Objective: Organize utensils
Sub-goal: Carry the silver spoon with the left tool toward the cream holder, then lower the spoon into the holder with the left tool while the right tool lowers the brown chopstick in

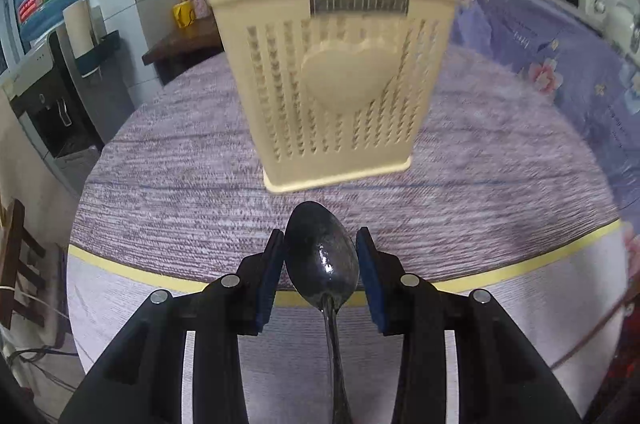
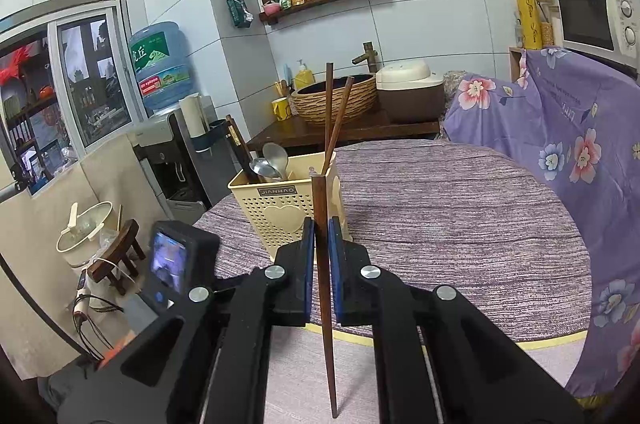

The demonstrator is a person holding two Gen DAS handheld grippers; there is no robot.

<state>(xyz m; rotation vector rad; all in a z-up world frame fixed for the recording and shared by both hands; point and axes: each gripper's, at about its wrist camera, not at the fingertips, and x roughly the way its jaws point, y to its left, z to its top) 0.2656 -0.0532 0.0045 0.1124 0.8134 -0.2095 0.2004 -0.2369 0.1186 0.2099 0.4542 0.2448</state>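
Observation:
A cream perforated utensil holder (image 1: 336,83) with a heart on its side stands on the round table; it also shows in the right wrist view (image 2: 280,212). It holds brown chopsticks (image 2: 334,111), dark chopsticks (image 2: 240,151) and metal spoons (image 2: 272,159). My left gripper (image 1: 320,244) is shut on a dark metal spoon (image 1: 322,256), bowl forward, just short of the holder's base. My right gripper (image 2: 320,232) is shut on a single brown chopstick (image 2: 322,264), held upright close to the holder's right corner.
The table wears a purple woven cloth (image 2: 460,207) with a yellow border (image 1: 520,268). A flowered purple sheet (image 2: 560,127) drapes furniture on the right, under a microwave (image 2: 596,19). A water dispenser (image 2: 160,63), sink counter (image 2: 344,127) and small stool (image 2: 120,248) stand behind and left.

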